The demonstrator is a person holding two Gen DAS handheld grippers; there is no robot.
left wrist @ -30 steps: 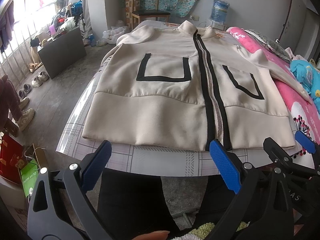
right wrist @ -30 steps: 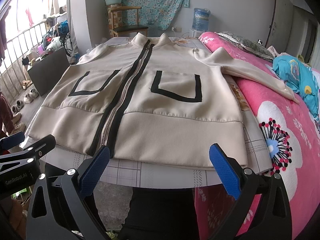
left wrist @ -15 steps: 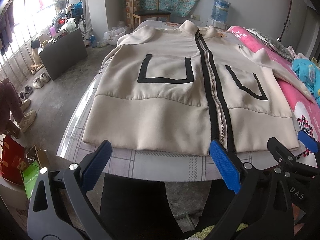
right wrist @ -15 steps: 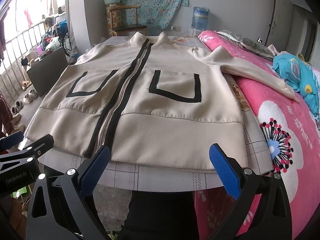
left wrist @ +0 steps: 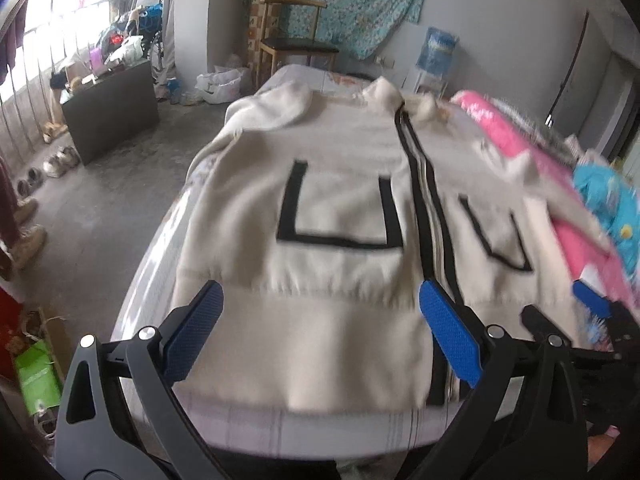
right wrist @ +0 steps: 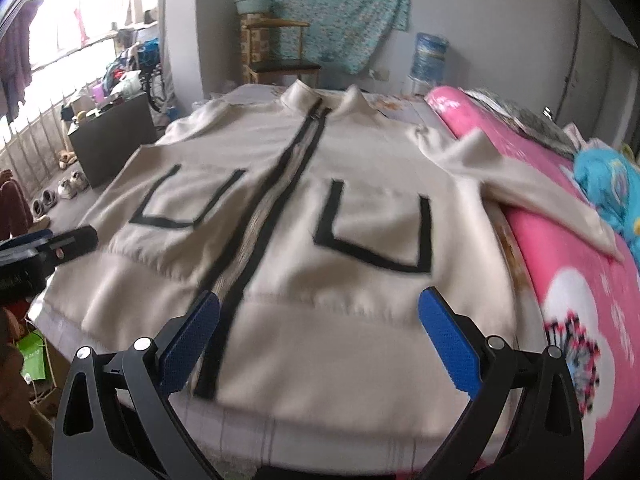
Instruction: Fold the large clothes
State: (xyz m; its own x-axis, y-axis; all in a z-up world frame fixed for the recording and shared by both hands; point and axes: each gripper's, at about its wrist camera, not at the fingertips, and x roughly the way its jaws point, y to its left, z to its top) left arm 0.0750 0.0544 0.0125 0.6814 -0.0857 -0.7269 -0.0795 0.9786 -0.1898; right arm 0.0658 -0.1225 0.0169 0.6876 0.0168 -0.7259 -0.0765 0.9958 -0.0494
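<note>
In a cluttered bedroom, a cream zip jacket lies flat, front up, on the worktop, ready for folding; left gripper and right gripper hover above its hem, fingers spread, empty.

We look from both wrist cameras low over the near hem of the jacket, facing its collar and the far wall. Left view sits leftward, right view rightward; both share the zipper.
</note>
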